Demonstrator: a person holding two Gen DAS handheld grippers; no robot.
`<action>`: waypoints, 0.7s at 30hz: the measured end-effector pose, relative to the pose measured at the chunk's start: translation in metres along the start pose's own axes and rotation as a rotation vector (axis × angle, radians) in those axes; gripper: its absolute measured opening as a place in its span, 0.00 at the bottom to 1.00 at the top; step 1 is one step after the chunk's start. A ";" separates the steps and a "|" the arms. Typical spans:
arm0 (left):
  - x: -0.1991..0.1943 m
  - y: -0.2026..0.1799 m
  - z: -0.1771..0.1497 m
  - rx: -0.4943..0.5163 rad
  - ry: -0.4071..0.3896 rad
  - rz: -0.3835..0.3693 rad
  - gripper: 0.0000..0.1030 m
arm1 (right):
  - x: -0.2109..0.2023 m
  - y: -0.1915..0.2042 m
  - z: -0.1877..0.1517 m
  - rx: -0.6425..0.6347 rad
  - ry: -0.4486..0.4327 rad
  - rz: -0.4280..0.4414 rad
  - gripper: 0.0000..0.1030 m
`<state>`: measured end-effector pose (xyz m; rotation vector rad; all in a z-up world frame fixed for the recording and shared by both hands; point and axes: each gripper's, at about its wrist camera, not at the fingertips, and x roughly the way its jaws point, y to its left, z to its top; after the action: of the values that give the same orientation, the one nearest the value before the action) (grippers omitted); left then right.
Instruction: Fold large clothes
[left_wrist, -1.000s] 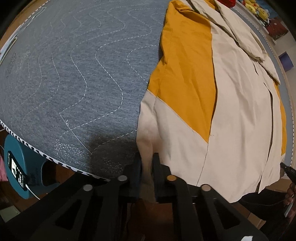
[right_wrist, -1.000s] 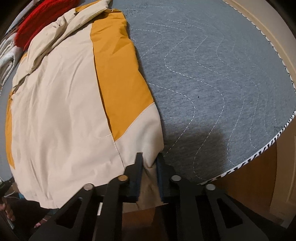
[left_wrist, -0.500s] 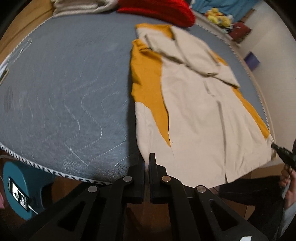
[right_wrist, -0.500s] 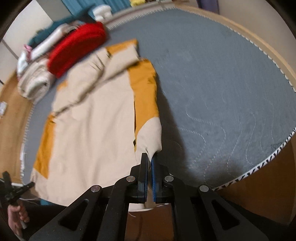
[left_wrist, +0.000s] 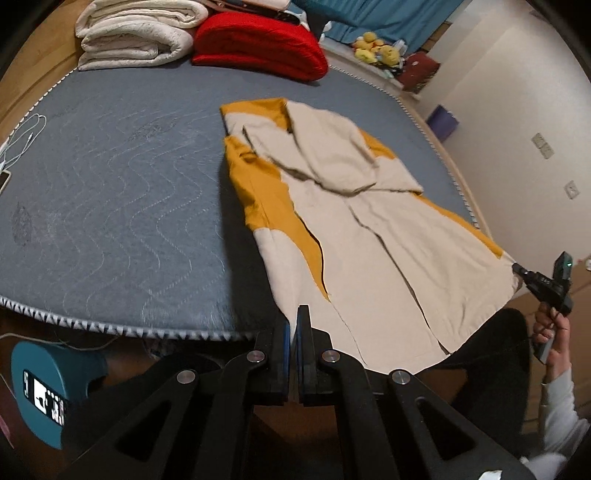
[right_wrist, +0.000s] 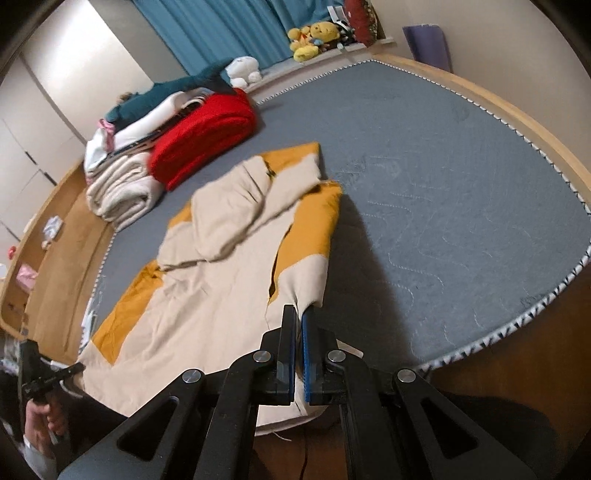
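A cream and mustard-yellow jacket (left_wrist: 369, 240) lies lengthwise on the grey mattress (left_wrist: 110, 184), collar end far, sleeves folded across its chest. My left gripper (left_wrist: 297, 314) is shut on the near left hem corner, which hangs lifted above the mattress edge. At the right of the left wrist view, a hand holds my right gripper (left_wrist: 517, 268) pinched on the other hem corner. In the right wrist view the jacket (right_wrist: 207, 295) stretches away from my right gripper (right_wrist: 299, 314), shut on its corner. The left gripper (right_wrist: 77, 368) shows at far left.
A red folded blanket (left_wrist: 258, 48) and a cream folded blanket (left_wrist: 133, 37) sit at the mattress's far end, with plush toys (left_wrist: 376, 51) on a ledge behind. A phone cable (left_wrist: 22, 140) lies at the left edge. A teal device (left_wrist: 40, 387) sits on the floor below.
Both grippers have closed fully on the hem corners and risen, lifting the jacket's near edge off the mattress. Both views now take in the whole jacket and the bed's far end.
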<state>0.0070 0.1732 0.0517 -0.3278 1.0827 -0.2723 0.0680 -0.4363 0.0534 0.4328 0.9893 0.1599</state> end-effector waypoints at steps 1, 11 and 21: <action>-0.012 -0.002 -0.005 0.002 -0.005 -0.012 0.01 | -0.012 -0.001 -0.002 0.008 -0.004 0.010 0.03; -0.031 0.012 0.013 -0.070 -0.071 -0.090 0.01 | -0.084 -0.014 -0.021 0.050 -0.092 0.033 0.03; 0.100 0.069 0.121 -0.222 -0.059 -0.104 0.01 | 0.054 -0.021 0.069 0.018 -0.049 -0.035 0.03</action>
<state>0.1632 0.2144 -0.0049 -0.5888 1.0413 -0.2334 0.1542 -0.4570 0.0354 0.4339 0.9502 0.1077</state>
